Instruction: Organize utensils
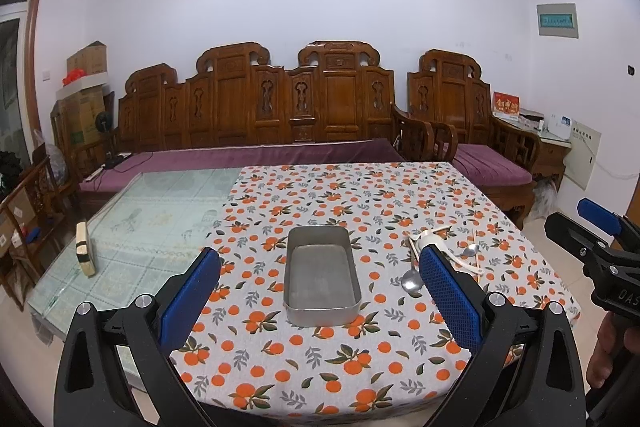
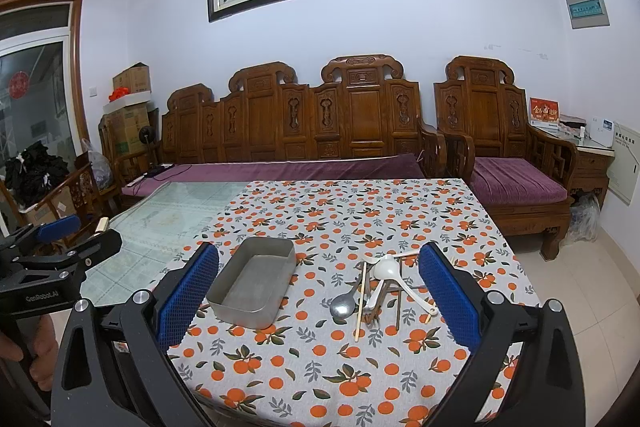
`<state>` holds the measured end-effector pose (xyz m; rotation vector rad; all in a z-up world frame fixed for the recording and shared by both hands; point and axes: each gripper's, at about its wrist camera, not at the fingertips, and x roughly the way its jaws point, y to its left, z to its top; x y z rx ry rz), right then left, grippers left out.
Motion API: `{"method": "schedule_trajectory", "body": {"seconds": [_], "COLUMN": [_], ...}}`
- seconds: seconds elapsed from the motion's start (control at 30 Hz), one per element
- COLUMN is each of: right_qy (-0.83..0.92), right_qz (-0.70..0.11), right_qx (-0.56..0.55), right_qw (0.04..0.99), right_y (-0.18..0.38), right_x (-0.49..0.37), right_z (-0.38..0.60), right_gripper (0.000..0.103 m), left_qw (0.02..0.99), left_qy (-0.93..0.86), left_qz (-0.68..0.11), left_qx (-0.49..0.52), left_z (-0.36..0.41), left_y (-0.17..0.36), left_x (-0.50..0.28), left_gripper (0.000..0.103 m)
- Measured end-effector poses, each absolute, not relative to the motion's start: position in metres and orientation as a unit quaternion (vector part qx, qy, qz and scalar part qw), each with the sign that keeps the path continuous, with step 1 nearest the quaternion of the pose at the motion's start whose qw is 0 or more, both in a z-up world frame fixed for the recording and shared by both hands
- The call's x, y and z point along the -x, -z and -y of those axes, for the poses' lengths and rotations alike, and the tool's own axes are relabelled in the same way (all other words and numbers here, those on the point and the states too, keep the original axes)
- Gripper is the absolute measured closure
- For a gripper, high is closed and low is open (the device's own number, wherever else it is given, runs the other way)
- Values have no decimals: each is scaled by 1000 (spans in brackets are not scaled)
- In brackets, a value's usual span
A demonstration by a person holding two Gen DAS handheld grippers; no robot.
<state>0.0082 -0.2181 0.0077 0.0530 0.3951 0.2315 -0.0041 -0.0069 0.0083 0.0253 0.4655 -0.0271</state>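
An empty metal tray (image 1: 322,279) sits on the orange-print tablecloth (image 1: 320,359); it also shows in the right wrist view (image 2: 252,287). To its right lies a pile of utensils: a white ladle (image 2: 386,267), a metal spoon (image 2: 343,305), chopsticks (image 2: 361,311) and dark-handled pieces. In the left wrist view the pile (image 1: 436,247) is partly hidden behind my right finger. My left gripper (image 1: 320,291) is open and empty, held above the table in front of the tray. My right gripper (image 2: 318,293) is open and empty, facing between the tray and the pile.
The tablecloth (image 2: 320,367) covers the right part of a glass-topped table (image 1: 152,227). A small cream block (image 1: 85,249) lies at the glass top's left edge. A carved wooden sofa (image 1: 260,115) with purple cushions stands behind the table. Boxes are stacked at the far left.
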Motion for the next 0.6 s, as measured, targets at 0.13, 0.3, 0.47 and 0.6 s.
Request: {"method": "schedule_trajectory", "body": {"seconds": [0.13, 0.3, 0.47, 0.6], "right_qy": [-114, -114, -114, -113], "right_qz": [-195, -195, -194, -194], "right_qx": [-26, -26, -26, -27], "right_qw": [974, 974, 974, 974], "right_y": [-8, -10, -10, -17], "right_x": [-8, -7, -7, -5], "right_z": [218, 220, 220, 223], "right_gripper": [3, 3, 3, 3], "left_qw": [973, 973, 973, 973], "left_qy": [13, 14, 14, 14], "left_qz": [-231, -230, -230, -230], "left_qx": [-13, -13, -13, -13], "left_z": [7, 7, 7, 7], "left_y": [-7, -7, -6, -6], "left_x": [4, 4, 4, 4], "left_gripper": [7, 7, 7, 7]}}
